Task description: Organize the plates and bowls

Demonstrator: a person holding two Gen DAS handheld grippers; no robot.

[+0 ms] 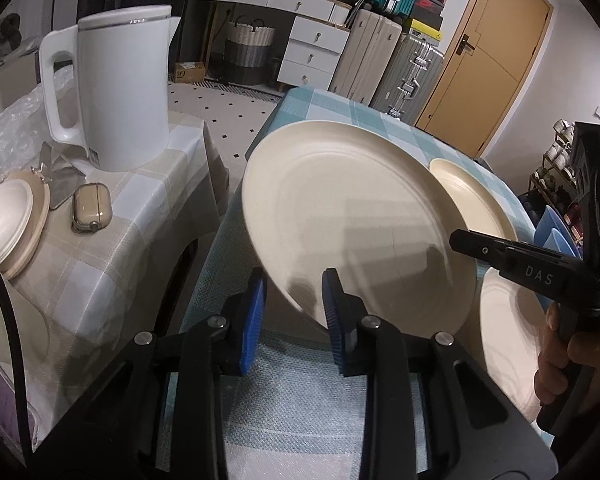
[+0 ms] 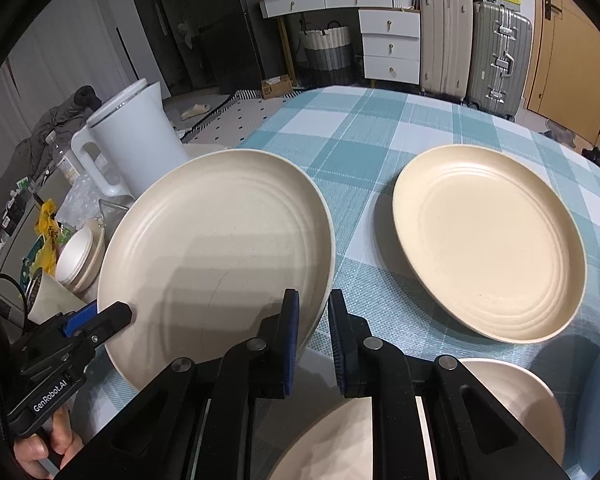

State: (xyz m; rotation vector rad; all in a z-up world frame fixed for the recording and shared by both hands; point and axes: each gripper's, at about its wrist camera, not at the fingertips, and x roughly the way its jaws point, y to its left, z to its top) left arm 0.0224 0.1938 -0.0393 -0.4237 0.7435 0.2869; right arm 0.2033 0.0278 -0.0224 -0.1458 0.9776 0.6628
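**Plates crowded the near table; the far cloth lay open**

A tilted cream plate (image 2: 220,248) stood raised over the table's left edge, blocking the near left. The left gripper (image 1: 294,312) and the right gripper (image 2: 314,336) both sat at its rim, closing off that side. A flat plate (image 2: 488,240) filled the right of the checked tablecloth (image 2: 360,132), and another plate (image 2: 500,392) lay nearest. Between the tilted and flat plates ran a bare strip of cloth. Beyond them the cloth was open. A white kettle (image 1: 120,92) walled the side table.
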